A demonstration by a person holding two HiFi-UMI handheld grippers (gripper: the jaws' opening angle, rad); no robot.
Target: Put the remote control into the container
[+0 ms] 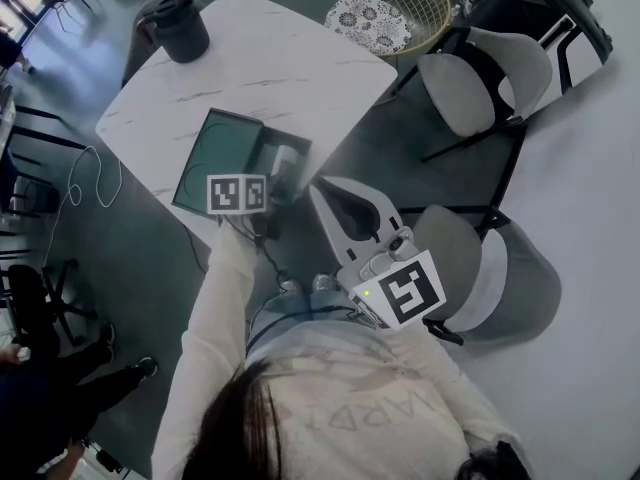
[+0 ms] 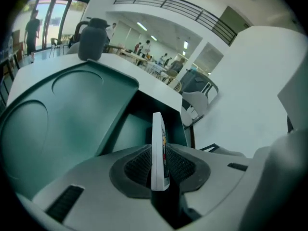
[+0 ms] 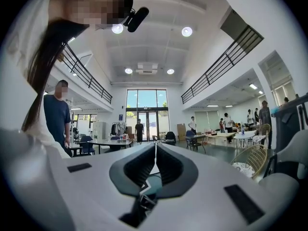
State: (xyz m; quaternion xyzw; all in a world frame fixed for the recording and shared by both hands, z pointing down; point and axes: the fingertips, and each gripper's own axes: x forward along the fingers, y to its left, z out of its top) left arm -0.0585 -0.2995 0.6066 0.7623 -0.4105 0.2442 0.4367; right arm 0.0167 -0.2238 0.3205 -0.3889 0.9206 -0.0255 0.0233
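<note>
I'm carrying the remote (image 2: 157, 129) clamped edge-on in my left gripper (image 2: 159, 152), hovering just over the open container (image 2: 126, 129). My right gripper (image 3: 155, 165) is idling closed, empty. Next move, I reckon: lower and release.

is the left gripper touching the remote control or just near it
Touching. The left gripper view shows the left gripper shut on the remote control, its ribbed pads pressed against both flat faces.
</note>
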